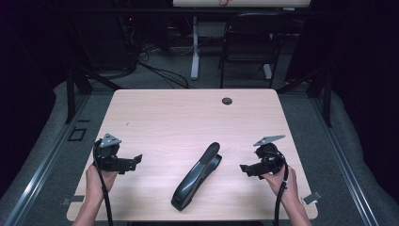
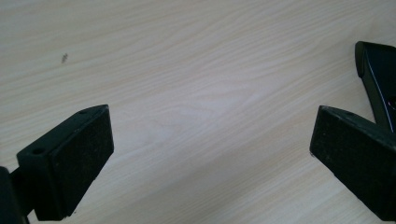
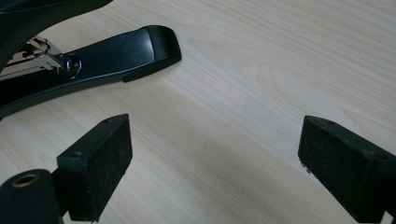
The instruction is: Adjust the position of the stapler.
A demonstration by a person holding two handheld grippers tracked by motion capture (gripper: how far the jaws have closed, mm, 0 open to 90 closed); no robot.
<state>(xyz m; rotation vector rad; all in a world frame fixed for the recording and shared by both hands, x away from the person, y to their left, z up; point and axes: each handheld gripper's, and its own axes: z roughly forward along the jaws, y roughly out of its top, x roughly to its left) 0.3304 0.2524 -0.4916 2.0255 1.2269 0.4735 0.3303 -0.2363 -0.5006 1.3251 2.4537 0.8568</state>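
1. A black stapler (image 1: 197,176) lies on the light wood desk (image 1: 188,113), near the front edge, between the two grippers and touching neither.
2. It is long, glossy and angled, its rounded nose pointing far-right; in the right gripper view its top arm stands raised off the base, showing metal inside (image 3: 32,58).
3. The left gripper (image 1: 136,161) has its fingers spread wide, holding nothing.
4. The right gripper (image 1: 244,169) is likewise wide open and empty.

A black stapler (image 1: 197,176) lies aslant near the table's (image 1: 188,113) front edge — the lone obstacle between the left gripper (image 1: 136,161) and right gripper (image 1: 244,168), both with jaws wide. Bare wood runs to the far edge, broken by a small cable hole (image 1: 227,100) near it — open passage toward both far corners.
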